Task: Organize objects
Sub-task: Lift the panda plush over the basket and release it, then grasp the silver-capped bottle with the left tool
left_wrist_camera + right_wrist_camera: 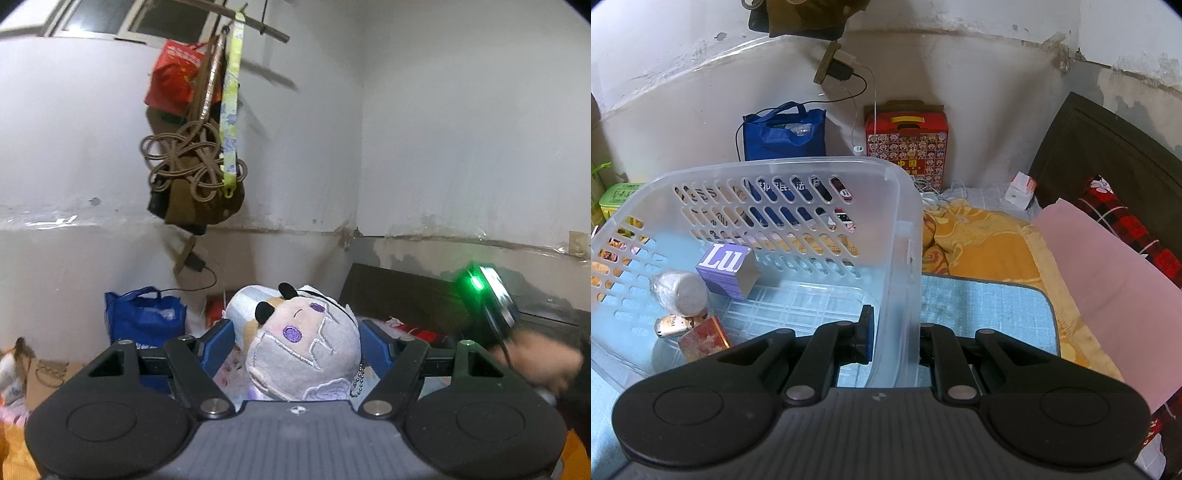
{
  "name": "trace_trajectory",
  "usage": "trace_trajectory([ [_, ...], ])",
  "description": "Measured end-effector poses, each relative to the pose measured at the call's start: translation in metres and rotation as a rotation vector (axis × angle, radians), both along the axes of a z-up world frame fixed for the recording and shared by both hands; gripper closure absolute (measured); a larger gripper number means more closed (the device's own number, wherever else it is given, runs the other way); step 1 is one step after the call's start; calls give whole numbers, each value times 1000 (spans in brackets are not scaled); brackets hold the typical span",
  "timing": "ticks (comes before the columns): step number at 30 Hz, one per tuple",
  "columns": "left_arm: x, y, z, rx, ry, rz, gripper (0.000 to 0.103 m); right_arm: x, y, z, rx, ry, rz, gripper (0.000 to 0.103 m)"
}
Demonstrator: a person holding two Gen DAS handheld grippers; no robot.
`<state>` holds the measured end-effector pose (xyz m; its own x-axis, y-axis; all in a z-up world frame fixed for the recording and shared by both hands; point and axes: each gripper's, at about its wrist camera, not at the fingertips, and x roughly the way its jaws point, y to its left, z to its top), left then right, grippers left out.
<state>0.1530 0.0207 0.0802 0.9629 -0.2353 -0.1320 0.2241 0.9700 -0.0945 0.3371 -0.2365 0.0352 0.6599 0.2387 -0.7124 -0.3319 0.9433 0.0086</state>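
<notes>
A grey plush doll head (295, 354) with purple eyes and black ears sits between the blue pads (218, 341) of my left gripper (297, 338), which is shut on it and holds it up in the air in front of the wall. My right gripper (895, 336) is shut on the near right wall of a clear plastic basket (775, 166), with one pad inside and the other finger outside. In the basket lie a purple box (727, 271), a white wrapped roll (681, 293), a small can (670, 325) and a red box (703, 338).
The basket stands on a light blue mat (979, 306) over a yellow blanket (982, 236). A pink sheet (1108, 280), a red plaid pillow (1126, 221) and a dark headboard (1089, 147) lie right. A blue bag (783, 136) and red carton (907, 147) stand by the wall. Bags and cords (192, 162) hang above.
</notes>
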Motion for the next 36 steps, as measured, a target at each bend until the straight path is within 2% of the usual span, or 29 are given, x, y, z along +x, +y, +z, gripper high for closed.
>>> trace_trajectory([
  [3,48,-13,16,79,74,38,26,1,0,0,5,6,0,90],
  [6,79,-27,16,159,108,76,26,2,0,0,3,9,-1,90],
  [10,96,-35,3,178,184,40,24,2,1,-1,0,12,0,90],
  [13,87,-37,-3,183,182,55,23,2,1,-1,2,11,0,90],
  [16,76,-40,-1,204,151,68,14,2,1,-1,6,11,4,90],
  [18,74,-41,0,224,142,84,14,1,1,-1,3,9,3,90],
  [20,61,-38,3,190,118,65,14,1,1,-1,3,9,3,90],
  [22,37,-38,1,146,86,3,15,1,0,-1,9,9,4,90],
  [25,-11,-43,-17,86,57,-47,15,1,0,0,8,6,6,90],
  [28,-29,-45,-54,41,154,-112,17,1,0,0,13,5,10,90],
  [30,-23,-48,-80,55,237,-103,27,0,1,0,7,3,10,90],
  [31,-18,-50,-89,73,266,-96,38,0,1,0,4,4,10,90],
  [32,-14,-52,-96,85,286,-99,42,0,1,0,2,4,11,90],
  [36,-3,-60,-111,126,326,-126,42,-1,2,0,4,8,8,90],
])
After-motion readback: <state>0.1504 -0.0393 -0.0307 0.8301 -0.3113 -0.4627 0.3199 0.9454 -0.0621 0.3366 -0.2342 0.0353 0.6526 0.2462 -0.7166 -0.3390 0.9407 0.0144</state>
